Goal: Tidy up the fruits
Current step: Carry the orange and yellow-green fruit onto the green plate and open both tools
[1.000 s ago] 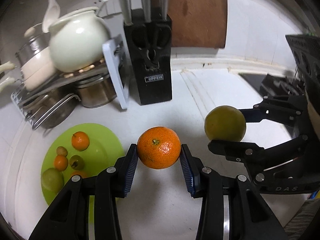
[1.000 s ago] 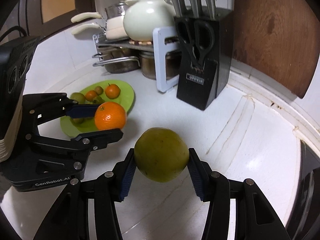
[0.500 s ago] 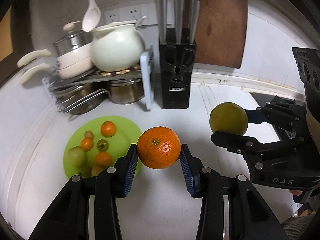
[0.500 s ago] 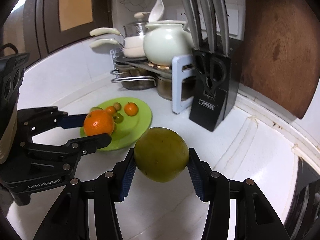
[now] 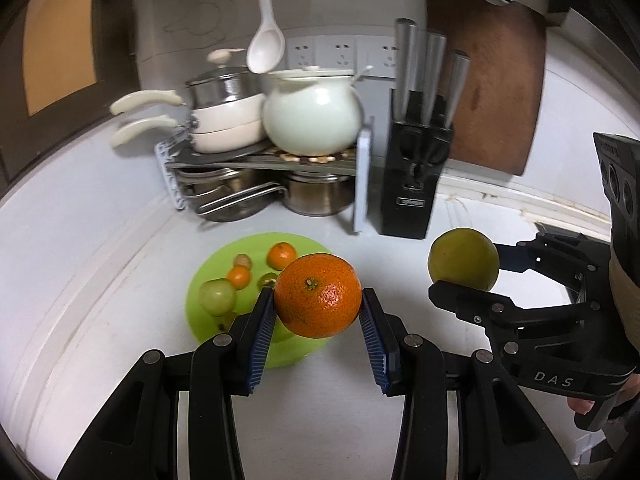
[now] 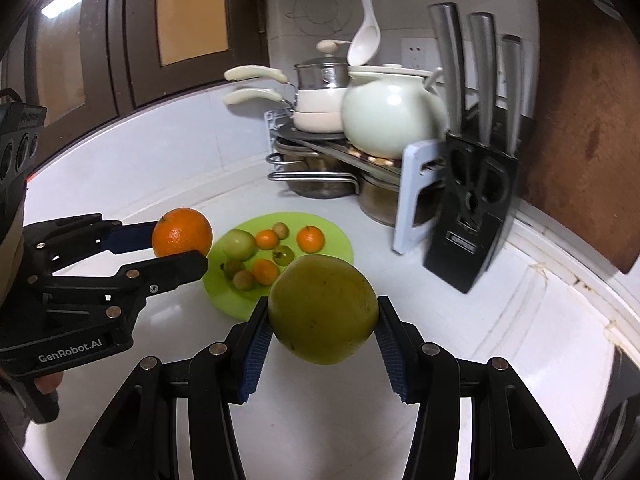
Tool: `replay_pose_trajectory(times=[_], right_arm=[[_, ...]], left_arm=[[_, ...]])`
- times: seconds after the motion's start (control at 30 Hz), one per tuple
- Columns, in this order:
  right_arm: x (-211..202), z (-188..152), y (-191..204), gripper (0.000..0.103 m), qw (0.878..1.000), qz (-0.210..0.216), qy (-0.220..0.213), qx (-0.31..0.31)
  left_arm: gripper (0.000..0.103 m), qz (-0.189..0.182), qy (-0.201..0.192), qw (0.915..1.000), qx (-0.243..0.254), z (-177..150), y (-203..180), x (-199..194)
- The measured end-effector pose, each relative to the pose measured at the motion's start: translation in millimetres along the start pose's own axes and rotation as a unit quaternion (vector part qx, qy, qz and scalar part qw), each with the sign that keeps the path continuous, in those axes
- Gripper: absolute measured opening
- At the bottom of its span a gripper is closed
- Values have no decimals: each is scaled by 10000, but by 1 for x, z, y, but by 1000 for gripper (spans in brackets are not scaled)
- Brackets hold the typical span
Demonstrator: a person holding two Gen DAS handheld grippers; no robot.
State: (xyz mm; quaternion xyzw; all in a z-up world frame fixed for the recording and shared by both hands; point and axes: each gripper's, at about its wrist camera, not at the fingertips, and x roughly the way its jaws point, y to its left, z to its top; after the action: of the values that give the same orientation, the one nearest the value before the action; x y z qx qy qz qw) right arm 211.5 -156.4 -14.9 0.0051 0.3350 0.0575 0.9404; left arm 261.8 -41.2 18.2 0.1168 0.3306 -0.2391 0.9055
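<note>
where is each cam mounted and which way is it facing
Left wrist: sits on the left gripper, facing down along its fingers at the orange, green plate and knife block; the right gripper shows at right.
Right wrist: sits on the right gripper, facing the green fruit it holds; the left gripper and a fingertip show at left.
Shared: both fruits, plate, pot rack.

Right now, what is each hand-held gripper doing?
Left hand-held gripper: closed on the orange.
Right hand-held gripper: closed on the green fruit.
</note>
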Motion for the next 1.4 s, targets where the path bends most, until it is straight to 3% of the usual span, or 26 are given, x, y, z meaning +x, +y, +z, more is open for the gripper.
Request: replay_pose_trajectory(times=[0.57,1.13,1.4], right_arm=[[40,39,16,51,9992,277,20,-274],[131,65,6,51,9953,534,745,-319],[168,60,4,51,9920,569,1090,-284]], left_arm=[[42,419,98,9981,-432,13,42,14],[42,513,722,9928,-805,26,86,87],[42,241,1030,9903,-896,23,94,125]])
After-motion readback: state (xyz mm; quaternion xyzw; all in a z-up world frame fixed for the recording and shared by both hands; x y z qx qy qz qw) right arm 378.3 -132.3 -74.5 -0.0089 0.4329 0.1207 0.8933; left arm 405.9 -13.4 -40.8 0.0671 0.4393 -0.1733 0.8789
